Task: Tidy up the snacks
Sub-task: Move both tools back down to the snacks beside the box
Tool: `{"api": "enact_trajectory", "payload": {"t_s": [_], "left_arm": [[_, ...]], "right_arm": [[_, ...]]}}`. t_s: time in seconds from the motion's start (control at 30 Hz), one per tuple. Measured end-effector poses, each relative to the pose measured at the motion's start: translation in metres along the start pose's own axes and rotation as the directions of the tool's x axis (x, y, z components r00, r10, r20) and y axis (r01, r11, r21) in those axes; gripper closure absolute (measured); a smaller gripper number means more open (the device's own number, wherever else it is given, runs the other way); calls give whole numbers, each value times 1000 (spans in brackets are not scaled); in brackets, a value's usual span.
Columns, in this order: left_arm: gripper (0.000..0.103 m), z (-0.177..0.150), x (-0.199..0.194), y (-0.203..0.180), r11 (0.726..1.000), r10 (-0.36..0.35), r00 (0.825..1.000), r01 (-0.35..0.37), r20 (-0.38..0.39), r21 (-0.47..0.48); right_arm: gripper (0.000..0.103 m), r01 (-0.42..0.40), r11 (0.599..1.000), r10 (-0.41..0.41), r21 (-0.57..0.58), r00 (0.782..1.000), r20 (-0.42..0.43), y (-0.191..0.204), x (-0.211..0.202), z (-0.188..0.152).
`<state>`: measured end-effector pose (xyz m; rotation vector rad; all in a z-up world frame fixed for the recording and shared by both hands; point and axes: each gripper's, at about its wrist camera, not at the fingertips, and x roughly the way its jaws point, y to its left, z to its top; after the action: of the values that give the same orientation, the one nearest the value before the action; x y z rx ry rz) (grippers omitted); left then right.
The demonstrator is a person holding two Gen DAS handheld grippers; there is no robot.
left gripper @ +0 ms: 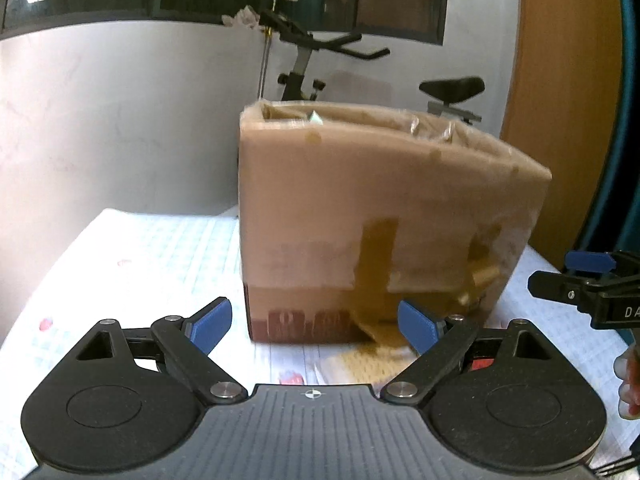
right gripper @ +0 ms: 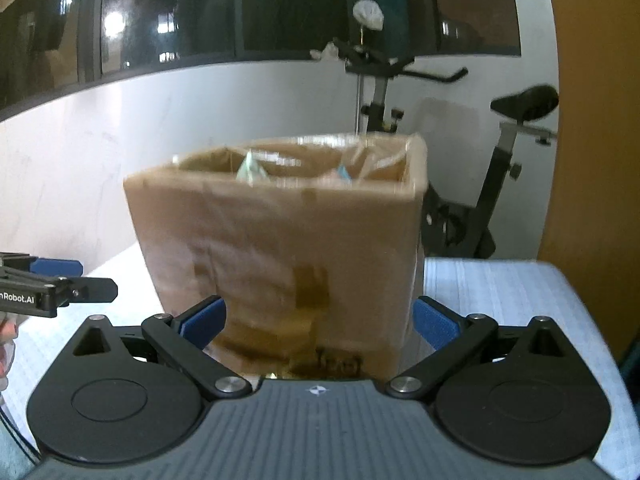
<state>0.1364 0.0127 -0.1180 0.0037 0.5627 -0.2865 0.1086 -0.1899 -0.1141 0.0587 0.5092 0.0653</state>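
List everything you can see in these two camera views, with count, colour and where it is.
cardboard box: one, brown, open top with clear lining, upright on the table ahead of both grippers
packets in box: at least two, pale green and blue, tips just above the rim
table: one, covered in a white checked cloth, under the box
exercise bike: one, black, behind the table by the wall
window: one, dark glass, above the white wall
wooden panel: one, orange-brown, far right
left gripper: one, black with blue fingers, open, empty
right gripper: one, black with blue fingers, open, empty
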Motion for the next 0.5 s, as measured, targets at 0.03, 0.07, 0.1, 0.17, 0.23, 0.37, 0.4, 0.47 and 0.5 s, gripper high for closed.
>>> {"api": "enact_trajectory", "payload": {"t_s": [0.03,0.07,0.1,0.17,0.23,0.37,0.4,0.47,0.5], "left_arm": [[11,-4,-1,-1,1000,0,1000,0,-6,1],[11,-8,-1,-1,1000,0,1000,0,-12,4],[11,-11,0,-2,1000,1,1000,0,-20,7],[11,-16,1,-2,1000,3,999,-3,-35,8],[11,-19,3,-2,1000,4,999,-4,-48,3],[12,-26,4,-3,1000,7,997,-8,-73,-2],[12,-28,4,-3,1000,8,997,-8,-79,0],[12,-30,6,-6,1000,10,996,-9,-90,1],[12,-32,6,-6,1000,10,995,-10,-96,2]], "right_arm": [[1,-1,1000,1,4,1000,-13,0,1,-4],[2,-2,1000,2,7,1000,-25,-1,1,-9],[2,-2,1000,2,8,999,-34,-1,1,-13],[2,3,1000,-3,6,999,-52,-1,2,-21],[3,8,1000,-8,3,998,-69,-1,3,-27],[4,8,1000,-7,13,995,-98,-2,4,-39],[5,7,1000,-5,16,995,-104,-2,4,-42],[5,9,1000,-7,17,993,-116,-2,3,-48],[6,9,1000,-7,19,992,-123,-3,3,-51]]}}
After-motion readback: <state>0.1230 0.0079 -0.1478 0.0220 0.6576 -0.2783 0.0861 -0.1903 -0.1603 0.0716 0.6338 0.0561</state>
